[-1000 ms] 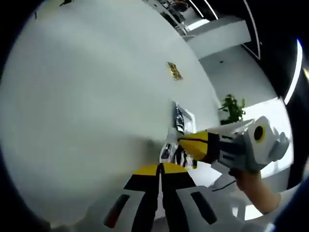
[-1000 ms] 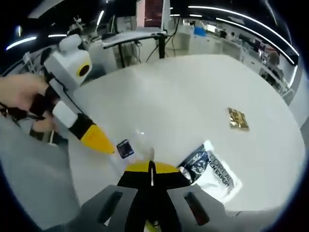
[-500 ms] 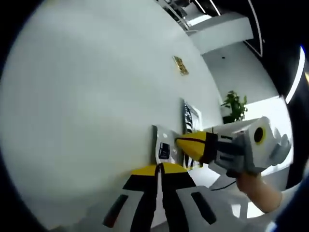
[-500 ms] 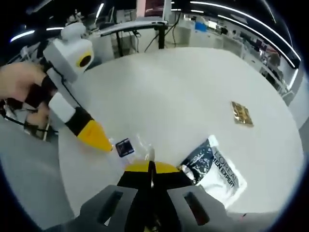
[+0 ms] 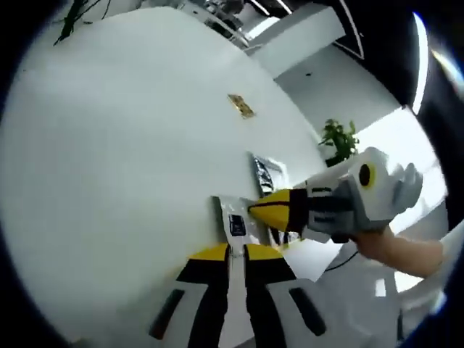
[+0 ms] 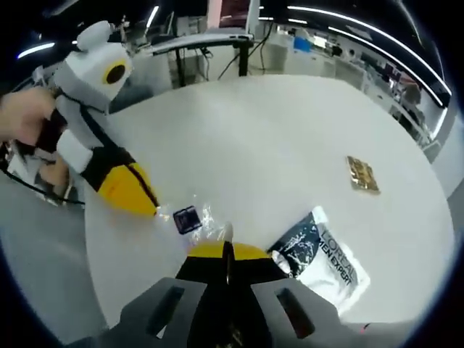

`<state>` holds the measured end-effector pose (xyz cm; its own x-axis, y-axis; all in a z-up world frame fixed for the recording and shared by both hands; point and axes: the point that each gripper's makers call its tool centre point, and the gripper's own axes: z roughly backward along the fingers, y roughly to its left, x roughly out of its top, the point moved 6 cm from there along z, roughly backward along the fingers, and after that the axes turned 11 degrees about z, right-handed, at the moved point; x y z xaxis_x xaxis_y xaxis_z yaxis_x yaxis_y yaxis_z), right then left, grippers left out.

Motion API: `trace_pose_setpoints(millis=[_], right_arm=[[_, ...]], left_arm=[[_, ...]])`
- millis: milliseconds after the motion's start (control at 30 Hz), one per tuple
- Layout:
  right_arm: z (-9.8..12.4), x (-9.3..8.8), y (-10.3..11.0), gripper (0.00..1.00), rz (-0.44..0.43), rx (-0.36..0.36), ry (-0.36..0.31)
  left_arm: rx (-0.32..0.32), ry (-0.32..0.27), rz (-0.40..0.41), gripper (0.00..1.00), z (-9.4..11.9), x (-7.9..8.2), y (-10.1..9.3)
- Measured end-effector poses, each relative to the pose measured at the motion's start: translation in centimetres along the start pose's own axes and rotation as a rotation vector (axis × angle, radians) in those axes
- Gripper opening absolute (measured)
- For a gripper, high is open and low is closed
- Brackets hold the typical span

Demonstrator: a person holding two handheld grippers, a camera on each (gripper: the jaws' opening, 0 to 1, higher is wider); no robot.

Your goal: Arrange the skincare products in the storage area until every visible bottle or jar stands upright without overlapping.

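Note:
A small clear plastic packet with a dark label (image 6: 190,218) hangs just above the white round table (image 6: 275,138), stretched between both grippers. My right gripper (image 6: 227,243) is shut on one end of it. My left gripper (image 6: 151,209), coming in from the left, is shut on the other end. In the left gripper view the same clear packet (image 5: 233,222) sits right in front of my left gripper (image 5: 235,251), with the right gripper (image 5: 257,210) pinching it from the right. A dark-and-white skincare sachet (image 6: 320,255) lies flat on the table beside the jaws.
A small gold sachet (image 6: 361,175) lies flat farther out on the table, also seen as the gold sachet (image 5: 241,106). The dark-and-white sachet (image 5: 264,174) lies beyond the packet. A person's hand (image 5: 402,250) holds the right gripper. Desks and equipment stand beyond the table edge.
Both views have shifted and rolled a little with the hands. The clear packet stays pinched between the two grippers. The sachets on the table have not moved.

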<state>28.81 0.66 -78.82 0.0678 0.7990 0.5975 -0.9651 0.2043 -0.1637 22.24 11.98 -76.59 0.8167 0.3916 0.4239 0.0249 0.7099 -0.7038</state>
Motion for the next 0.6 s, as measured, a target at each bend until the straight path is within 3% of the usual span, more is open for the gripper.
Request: trace_pose_setpoints(millis=[67,167,333,367,467,533,600], right_arm=[[0.0,0.0,0.0,0.01,0.007,-0.001,0.0],[0.0,0.0,0.0,0.01,0.01,0.0,-0.002],[0.1,0.0,0.0,0.01,0.014,0.003,-0.003],[0.1,0.0,-0.1,0.01,0.014,0.003,-0.003],[0.1,0.0,-0.1,0.01,0.013,0.003,-0.004],[0.1,0.0,-0.1,0.01,0.011,0.003,-0.005],[0.1,0.1,-0.1,0.01,0.011,0.003,-0.006]], left_arm=[[-0.033,-0.04,-0.131,0.06,-0.1,0.8,-0.8],[-0.023,-0.052,-0.27,0.11,-0.7,1.3,-1.4],[0.046,0.014,-0.517,0.1,-3.2,0.8,-1.9],[0.049,0.021,-0.531,0.1,-3.4,0.7,-1.7],[0.093,0.035,-0.691,0.13,-4.2,0.5,-1.5],[0.126,0.087,-0.684,0.15,-4.5,0.0,-0.9],[0.18,0.085,-0.675,0.14,-4.4,0.1,-0.9]])
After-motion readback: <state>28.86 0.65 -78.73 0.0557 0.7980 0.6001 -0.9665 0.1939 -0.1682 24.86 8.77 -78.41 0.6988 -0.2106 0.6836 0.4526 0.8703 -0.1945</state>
